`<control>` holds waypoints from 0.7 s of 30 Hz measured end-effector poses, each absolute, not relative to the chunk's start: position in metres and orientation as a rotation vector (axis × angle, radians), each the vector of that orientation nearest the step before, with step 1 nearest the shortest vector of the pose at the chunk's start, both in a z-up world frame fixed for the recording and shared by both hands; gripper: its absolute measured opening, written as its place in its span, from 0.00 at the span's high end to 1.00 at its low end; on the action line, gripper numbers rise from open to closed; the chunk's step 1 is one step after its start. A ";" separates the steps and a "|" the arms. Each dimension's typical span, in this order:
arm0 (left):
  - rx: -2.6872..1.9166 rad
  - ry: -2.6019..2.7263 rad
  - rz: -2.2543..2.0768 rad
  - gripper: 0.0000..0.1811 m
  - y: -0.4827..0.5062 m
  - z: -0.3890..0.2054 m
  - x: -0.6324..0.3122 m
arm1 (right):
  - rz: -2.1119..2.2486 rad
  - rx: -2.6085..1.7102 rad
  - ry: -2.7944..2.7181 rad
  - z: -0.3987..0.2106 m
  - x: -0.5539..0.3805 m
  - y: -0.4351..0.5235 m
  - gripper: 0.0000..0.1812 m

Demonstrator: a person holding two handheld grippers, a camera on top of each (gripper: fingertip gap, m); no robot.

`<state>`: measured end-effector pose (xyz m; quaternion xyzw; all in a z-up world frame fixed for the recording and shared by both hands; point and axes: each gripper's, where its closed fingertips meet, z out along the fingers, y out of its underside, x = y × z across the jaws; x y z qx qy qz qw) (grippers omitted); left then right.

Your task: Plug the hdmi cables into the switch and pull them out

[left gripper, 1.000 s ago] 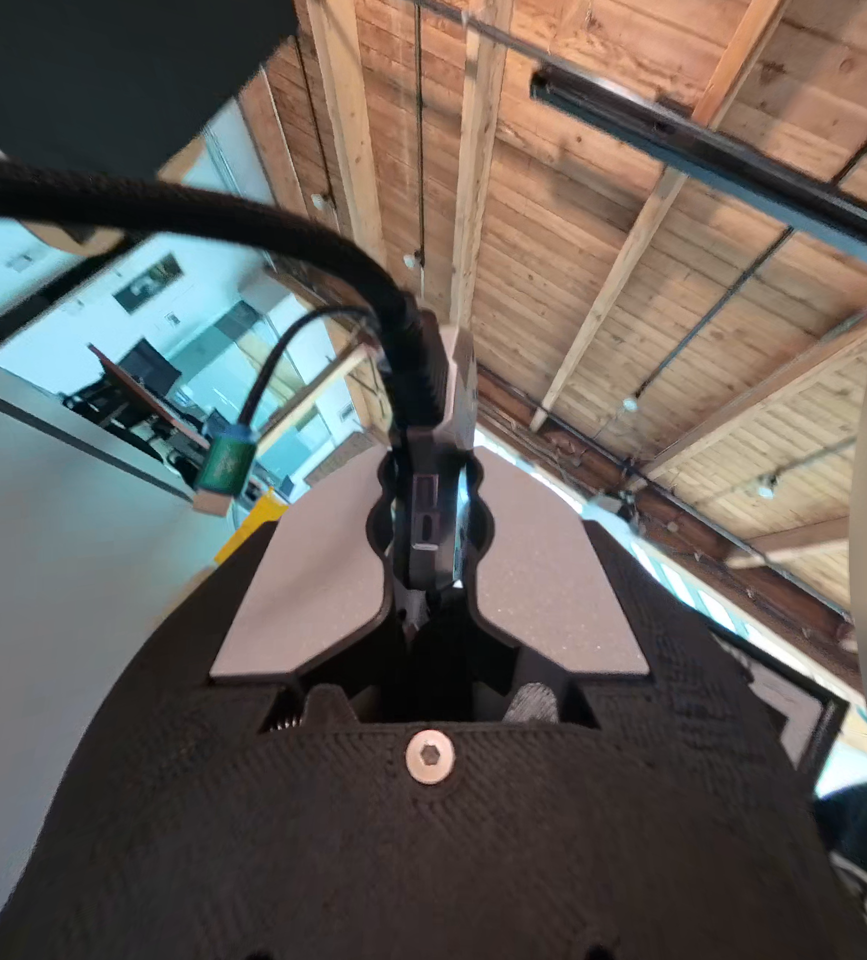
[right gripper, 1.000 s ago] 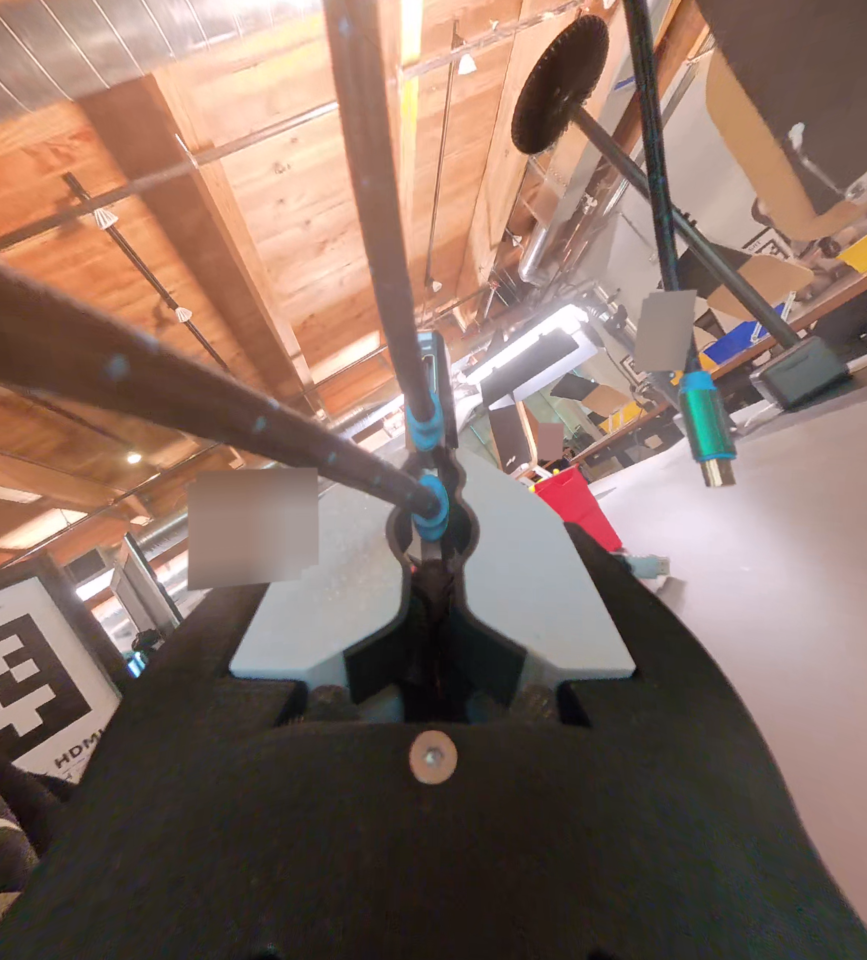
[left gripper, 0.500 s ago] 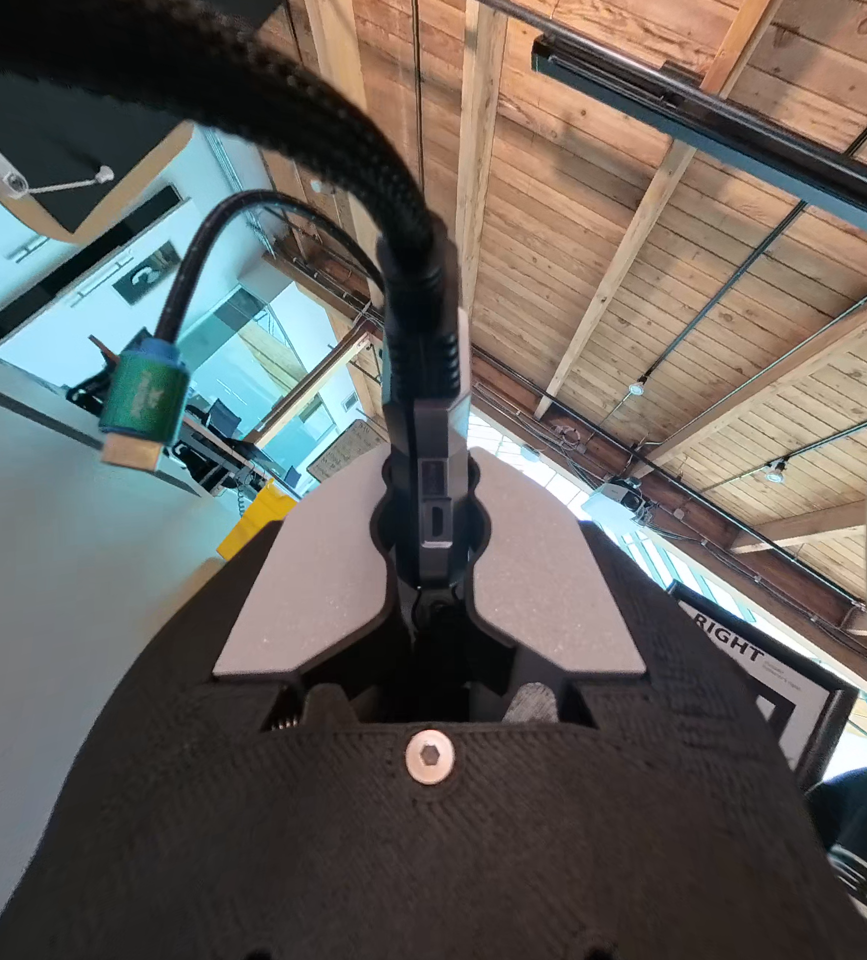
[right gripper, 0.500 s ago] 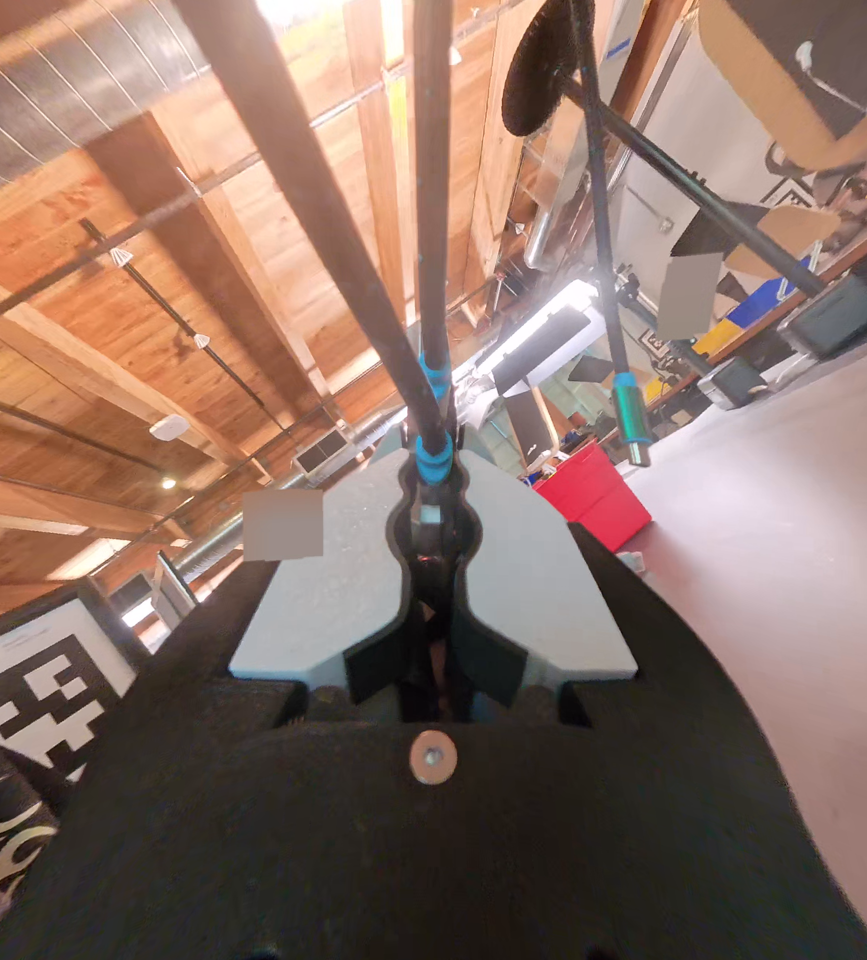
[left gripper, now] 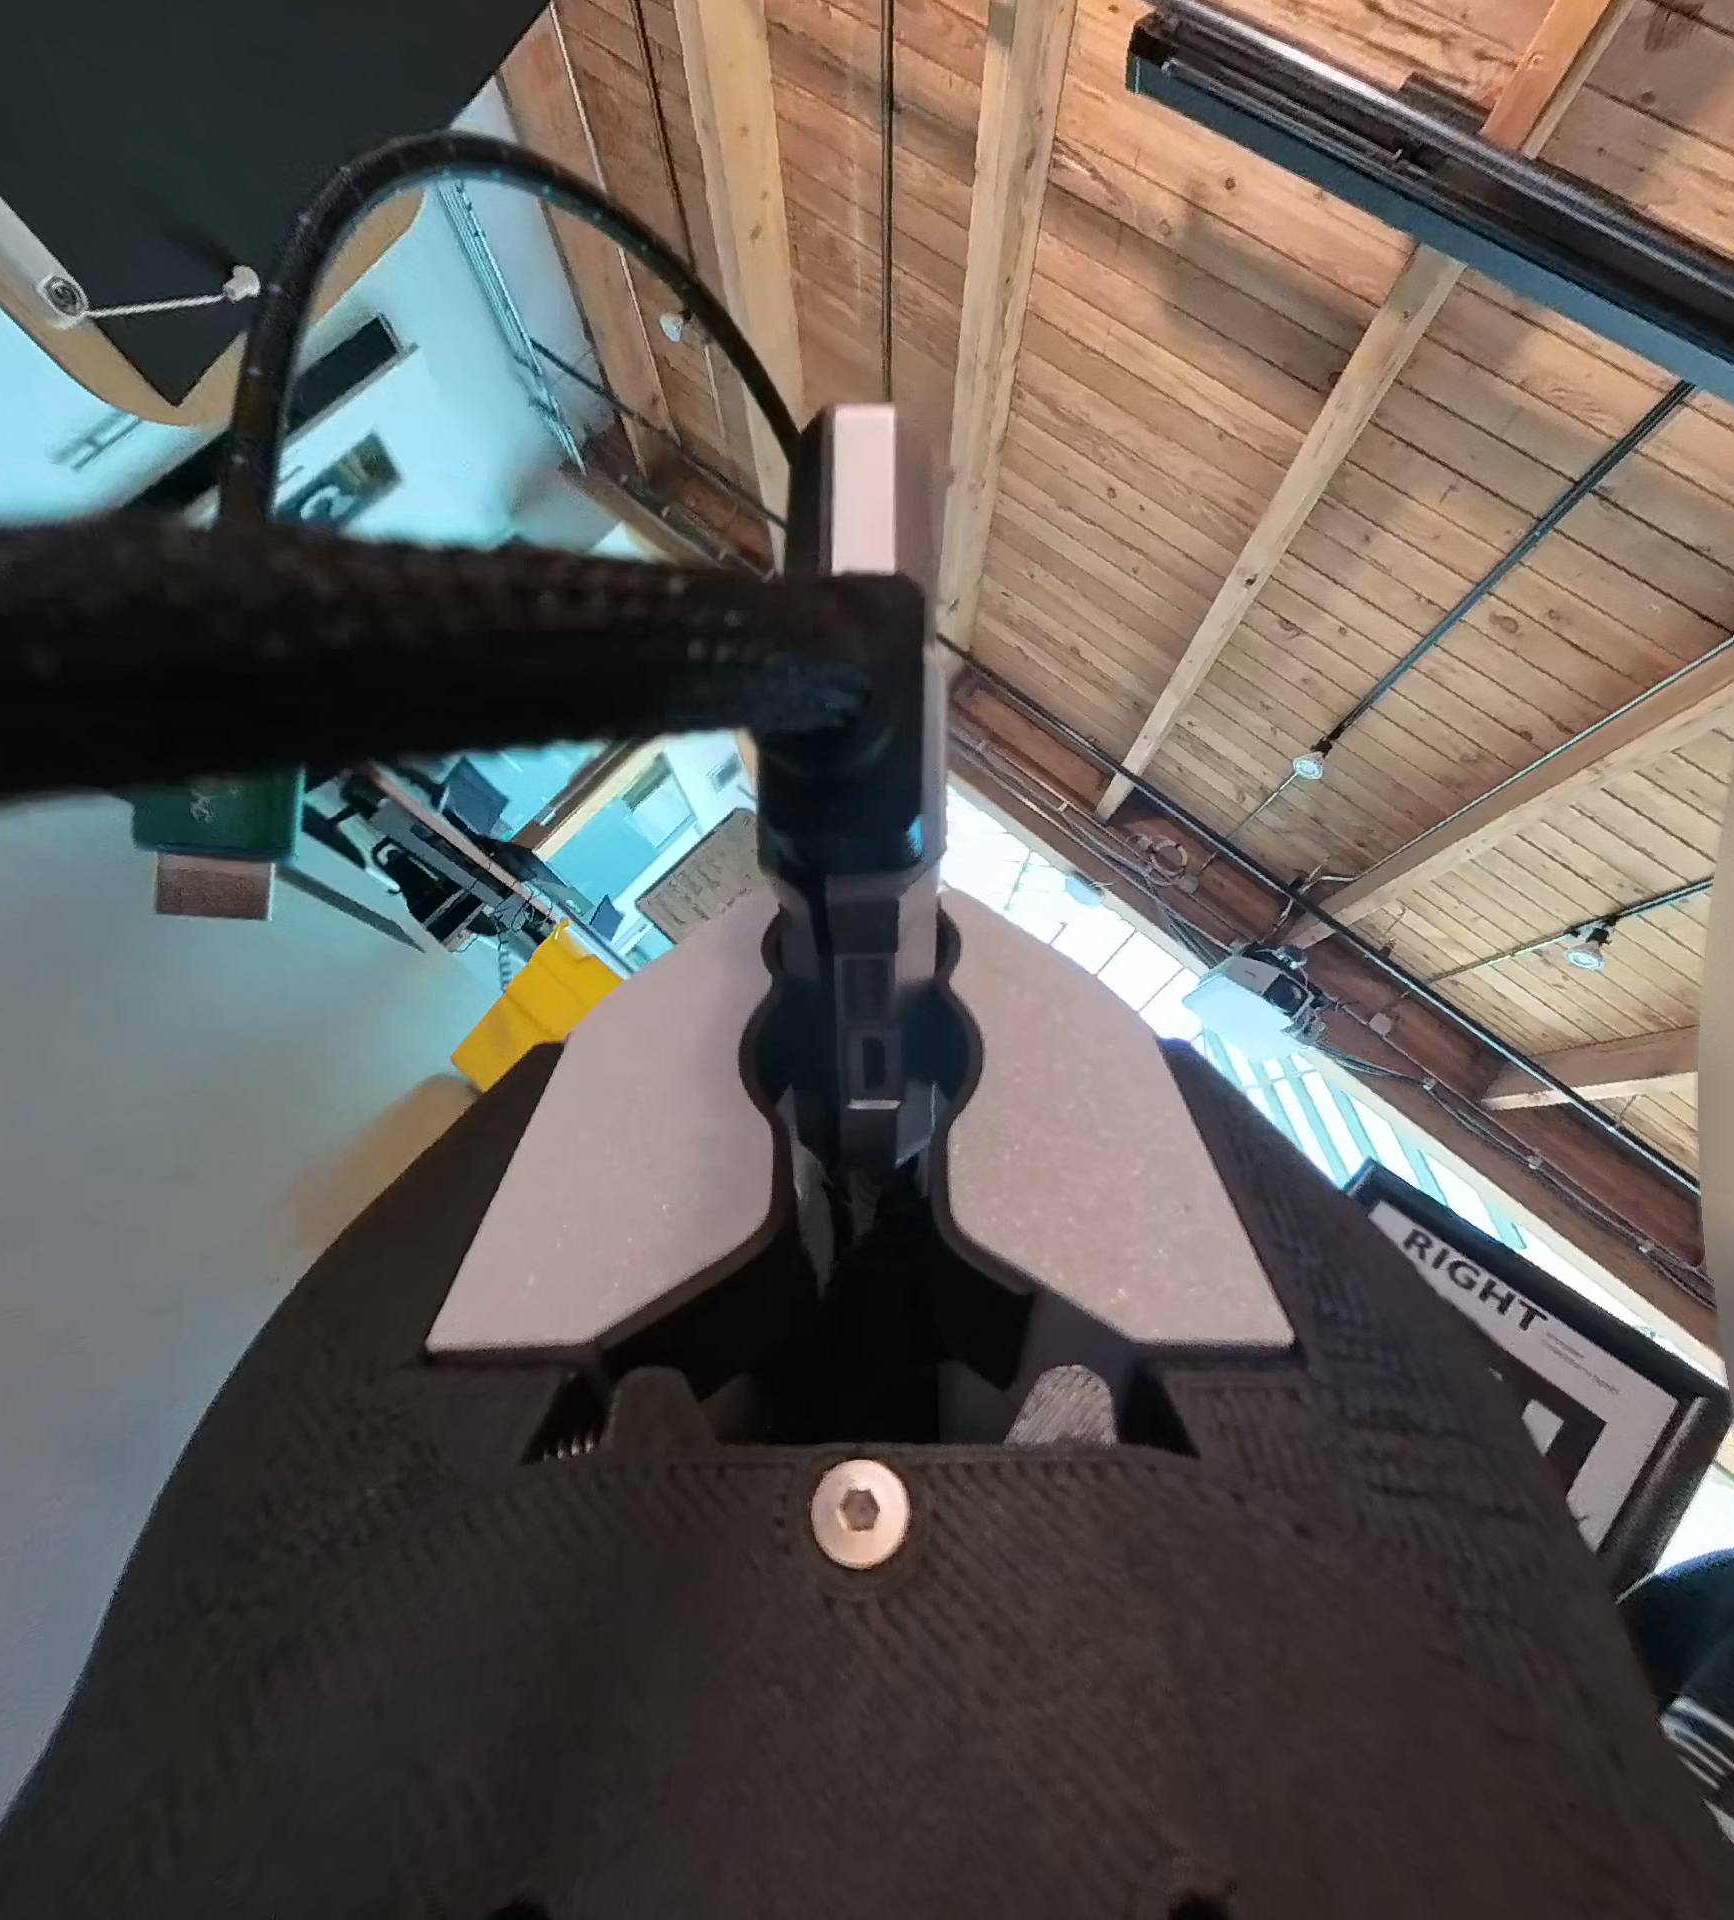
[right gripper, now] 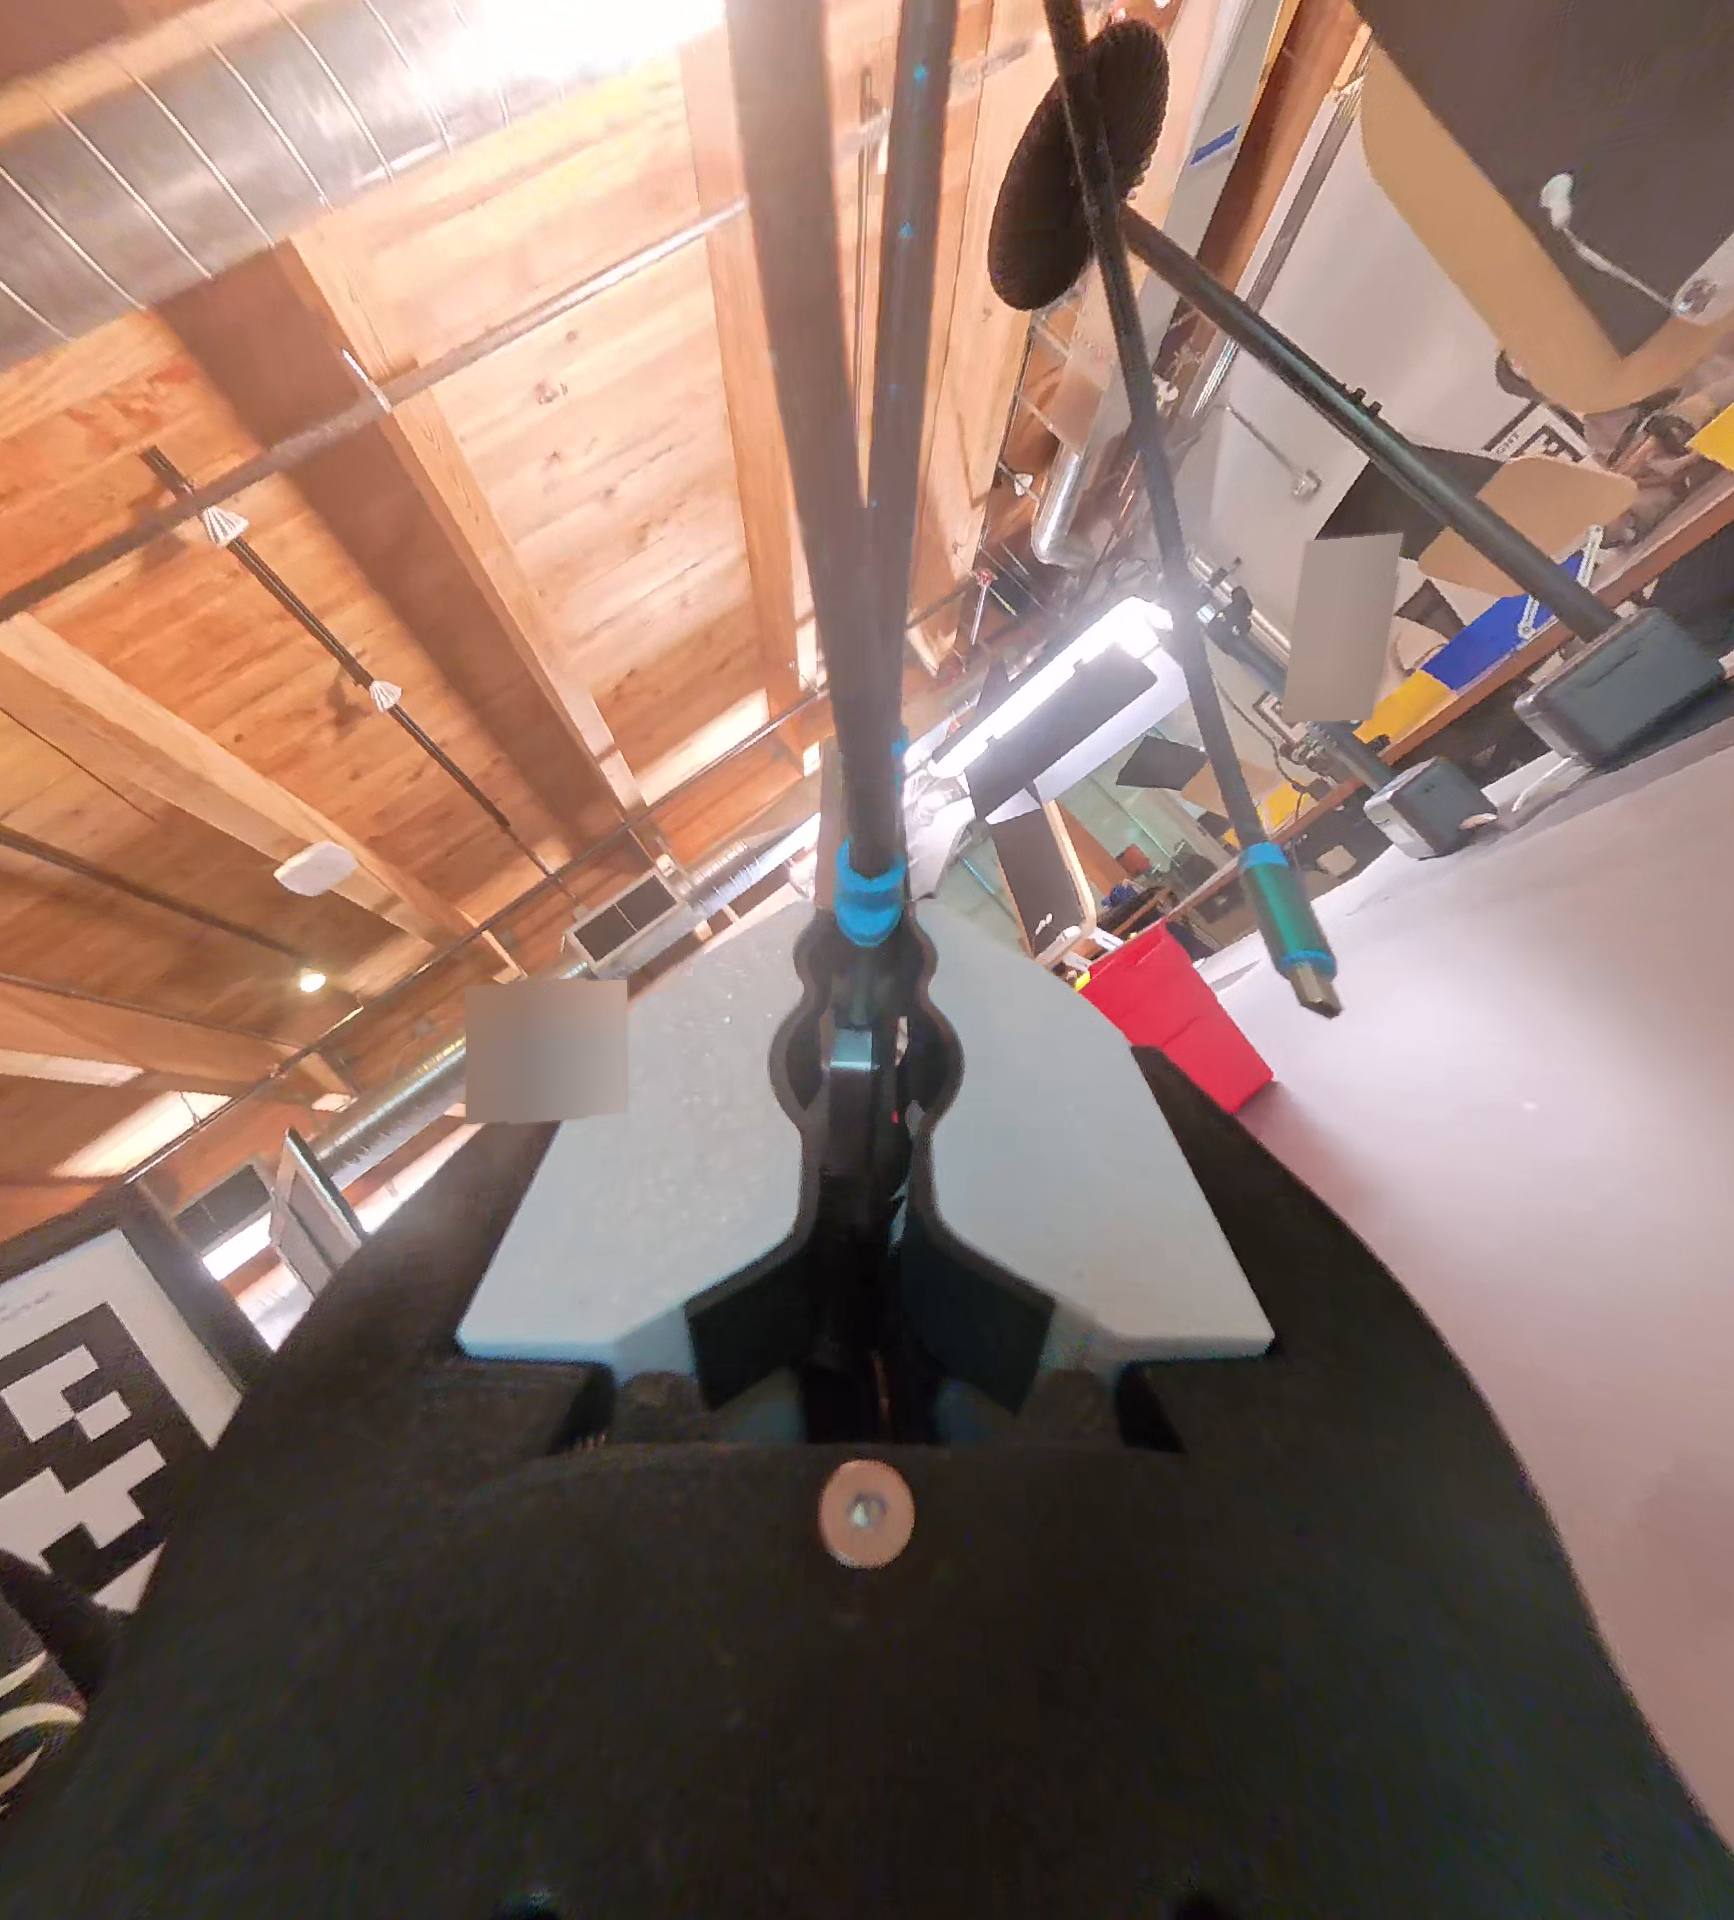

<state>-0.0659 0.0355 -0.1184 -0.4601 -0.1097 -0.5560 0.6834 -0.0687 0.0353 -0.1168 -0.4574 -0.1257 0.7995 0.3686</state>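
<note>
Textured black printed claw [left gripper: 858, 1049] bodies, grey foam pads [left gripper: 634, 1132], one silver hex screw [left gripper: 860, 1512] each.

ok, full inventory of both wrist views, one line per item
switch: 1, black and silver, clamped on edge in the left gripper.
thick braided cable: 1, black, runs left from the switch.
loose HDMI plug: 1, green shell with blue collar, dangling above the table at right, unplugged.
blue-collared cable end: 1, black cable, pinched in the right gripper.
cable tie disc: 1, black, round, on the cables overhead.
red bin: 1, on the table past the right gripper.
table: 1, pale grey.
marker boards: 2, black and white, one at the edge of each view.
left gripper: black body, grey pads, shut.
right gripper: black body, grey pads, shut.
</note>
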 end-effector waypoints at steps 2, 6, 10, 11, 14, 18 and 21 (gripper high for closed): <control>-1.047 -0.236 -1.252 0.88 0.035 -0.120 -0.061 | 2.043 -1.158 -0.316 -0.116 -0.066 0.037 0.94; -1.065 -0.244 -1.243 0.89 0.036 -0.123 -0.058 | 2.043 -1.136 -0.299 -0.117 -0.064 0.039 0.94; -1.059 -0.281 -1.263 0.89 0.035 -0.127 -0.055 | 2.030 -1.117 -0.280 -0.118 -0.062 0.041 0.95; -1.063 -0.276 -1.258 0.89 0.035 -0.126 -0.055 | 2.035 -1.107 -0.263 -0.118 -0.061 0.042 0.95; -0.929 -0.380 -1.135 0.89 0.027 -0.123 -0.095 | 2.253 -0.876 0.366 -0.100 0.002 0.101 0.94; -0.905 -0.316 -1.091 0.89 0.021 -0.115 -0.097 | 2.109 -0.949 -0.022 -0.080 -0.006 0.082 0.94; -0.898 -0.295 -1.085 0.89 0.020 -0.113 -0.097 | 2.081 -1.043 -0.227 -0.088 -0.025 0.055 0.94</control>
